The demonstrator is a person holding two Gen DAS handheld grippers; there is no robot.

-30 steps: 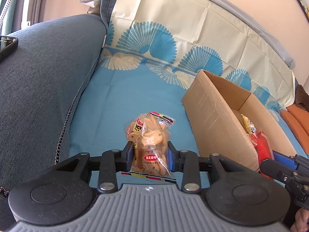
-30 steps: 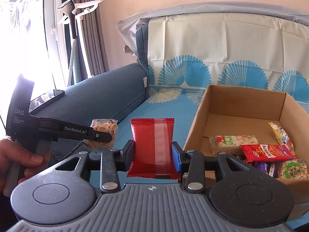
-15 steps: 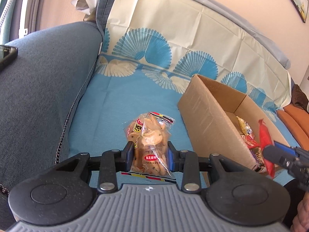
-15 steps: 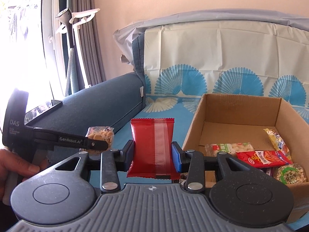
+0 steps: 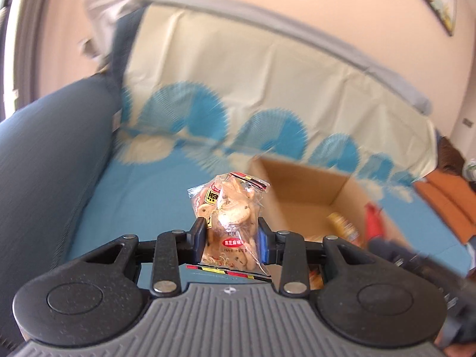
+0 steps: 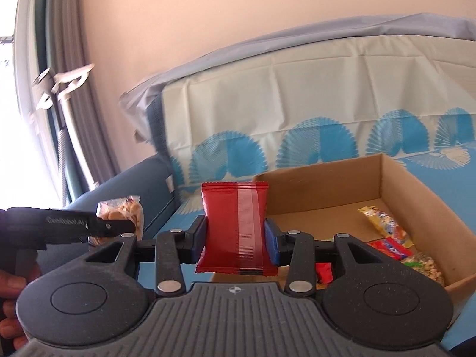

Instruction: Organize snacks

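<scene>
Left wrist view is blurry, so the sofa and the open brown cardboard box (image 5: 300, 190) are hard to make out. The left gripper (image 5: 231, 239) pinches a clear bag of round biscuits (image 5: 229, 223), held up over the blue patterned sofa cover (image 5: 142, 196), just left of the box. In the right wrist view, the right gripper (image 6: 235, 239) pinches a shiny red snack packet (image 6: 235, 226) near the box's front left corner. Small snack packs (image 6: 389, 238) lie inside, partly hidden behind the gripper.
</scene>
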